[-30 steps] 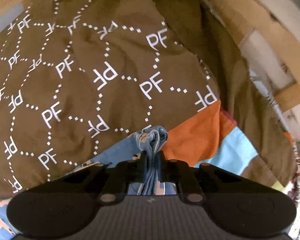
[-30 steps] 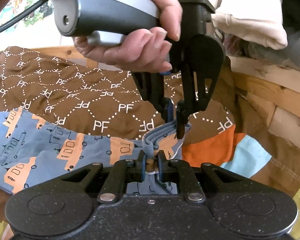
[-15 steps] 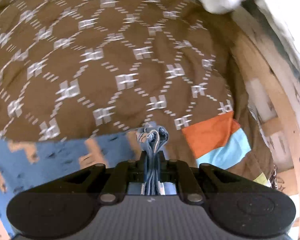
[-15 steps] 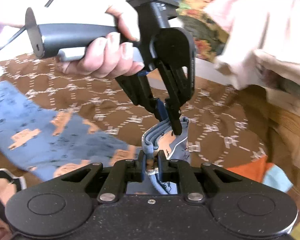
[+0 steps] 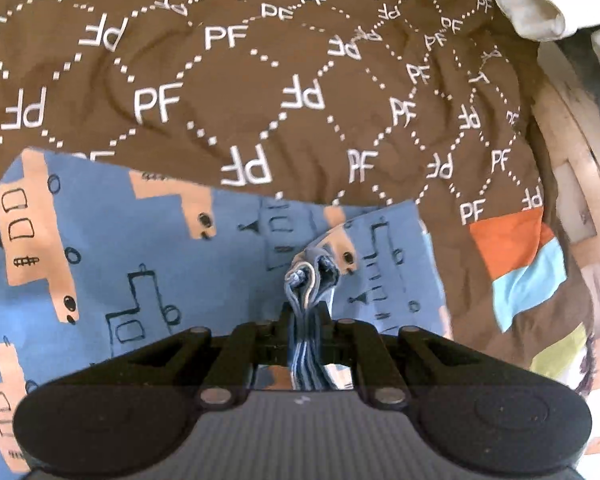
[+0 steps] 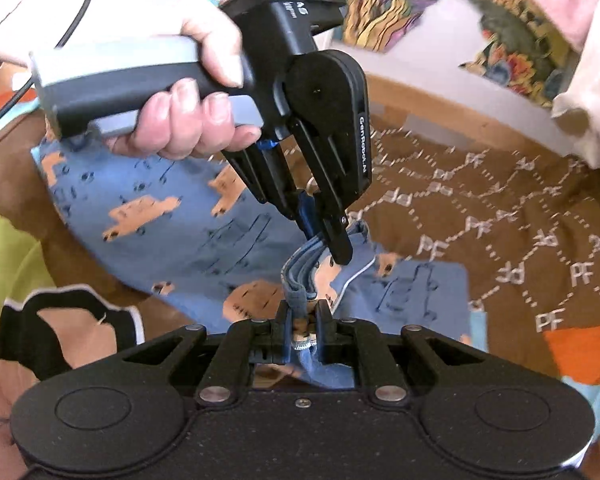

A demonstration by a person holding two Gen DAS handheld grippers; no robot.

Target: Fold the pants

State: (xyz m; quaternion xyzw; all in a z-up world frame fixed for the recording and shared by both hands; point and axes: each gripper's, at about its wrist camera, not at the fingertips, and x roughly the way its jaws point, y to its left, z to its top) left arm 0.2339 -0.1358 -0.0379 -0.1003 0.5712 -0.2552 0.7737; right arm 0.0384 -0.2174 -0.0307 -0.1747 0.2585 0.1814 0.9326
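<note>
Each camera sits on its own gripper, looking forward and down along the fingers, close above the bedding. The right view faces the left gripper (image 6: 324, 236) at 12 o'clock. Both views share the blue pants (image 5: 148, 240) and brown bedspread (image 5: 260, 80).

Readable lettering
White "PF" repeats, sometimes mirrored, across the brown bedspread (image 5: 236, 80); "GenRobot.AI" runs down the side of the left gripper (image 6: 320, 236).

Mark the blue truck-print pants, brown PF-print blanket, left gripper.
blue truck-print pants (image 5: 148, 248), left wrist view, flat leg panel
brown PF-print blanket (image 5: 228, 76), left wrist view, bare centre
left gripper (image 6: 320, 220), right wrist view, between fingertips
</note>
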